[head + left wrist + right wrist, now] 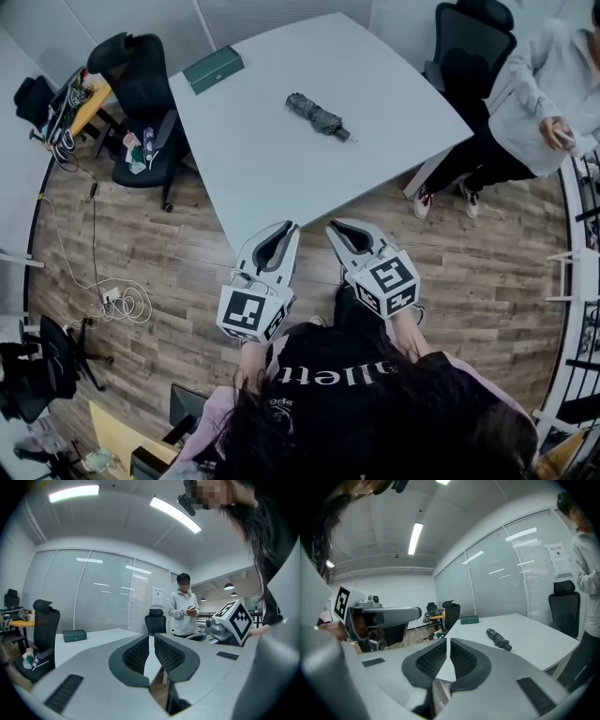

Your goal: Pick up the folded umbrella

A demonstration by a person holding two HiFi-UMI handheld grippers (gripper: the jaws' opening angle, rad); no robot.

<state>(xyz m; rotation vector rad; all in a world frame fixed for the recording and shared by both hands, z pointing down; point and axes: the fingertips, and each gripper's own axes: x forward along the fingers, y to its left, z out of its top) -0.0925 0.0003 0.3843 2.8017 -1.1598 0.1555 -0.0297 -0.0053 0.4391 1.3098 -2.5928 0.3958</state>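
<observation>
Well beyond left gripper (290, 228) and right gripper (335, 227) — both pressed together — lies folded umbrella (317, 116).

Black top (361, 380), white lettering, pink sleeves (208, 424), dark hair (281, 441); grey left gripper (287, 228) and right gripper (335, 227), black-and-white marker cubes (249, 313).

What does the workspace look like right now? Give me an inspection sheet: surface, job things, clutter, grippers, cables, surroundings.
Surface: white table, mostly bare.
Job's things: folded umbrella lying on the table, untouched.
Clutter: green box near the table's far corner; small items on the black chair seat.
Grippers: left hand-held gripper and right hand-held gripper both shut, empty, by the table's near edge, short of the umbrella.
Cables: white cable coil on the wood floor, left.
Surroundings: second chair; a person beside the table.
</observation>
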